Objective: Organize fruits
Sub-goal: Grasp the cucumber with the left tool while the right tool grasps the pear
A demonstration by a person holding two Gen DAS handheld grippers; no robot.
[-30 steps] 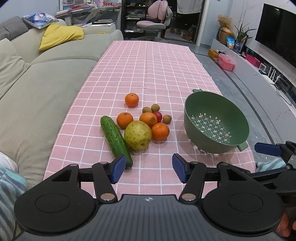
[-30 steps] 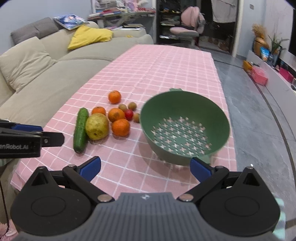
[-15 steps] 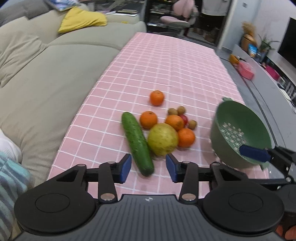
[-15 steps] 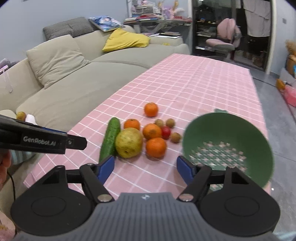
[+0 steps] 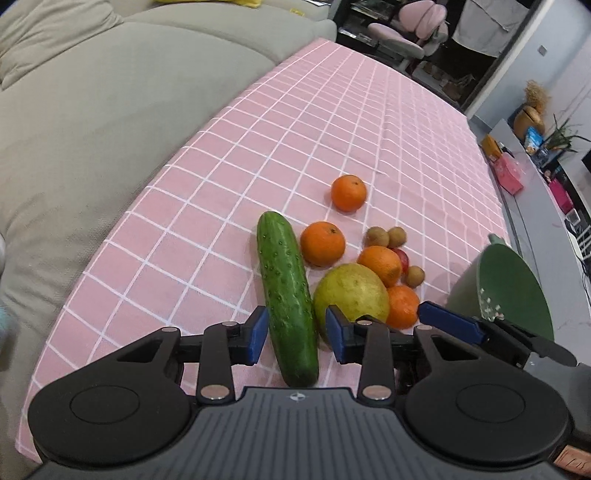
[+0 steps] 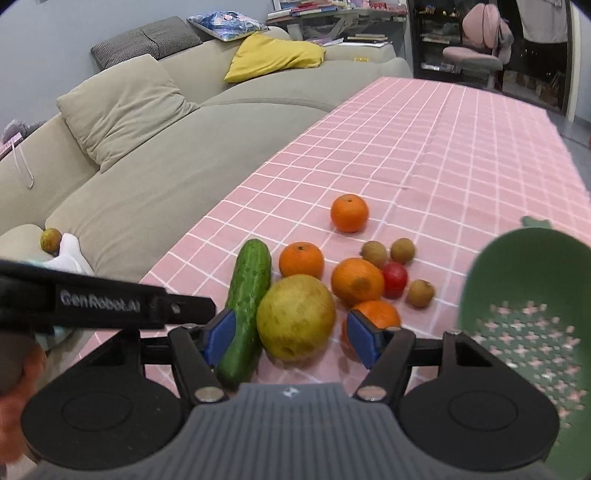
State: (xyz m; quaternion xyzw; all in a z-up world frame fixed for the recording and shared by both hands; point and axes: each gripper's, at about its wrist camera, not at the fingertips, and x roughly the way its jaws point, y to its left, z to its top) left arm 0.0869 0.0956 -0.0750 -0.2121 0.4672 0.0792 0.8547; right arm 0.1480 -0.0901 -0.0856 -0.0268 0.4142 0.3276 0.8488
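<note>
The left gripper is seen set low over the near end of the cucumber, its blue pads parted narrowly on either side of it; the left pad sits just beside the skin, a sliver of cloth is seen at the right pad, and whether either pad touches cannot be told. The cucumber is laid flat on the pink checked tablecloth, its long axis running away from the camera and leaning slightly left at the far end. Just to its right a large yellow-green pear is found, pressed close against it. Oranges are scattered behind and beside the pear, with small brown fruits and one red fruit among them.

The right gripper is held wider open, its pads framing the cucumber's near end and the pear together, with nothing clamped. The green colander is seen at the far right, tilted, its holed bottom turned toward the camera.

The cloth is spread over a long table. A beige sofa is set along the left, with a yellow cushion on it, and a pink chair is glimpsed at the far end of the room.
</note>
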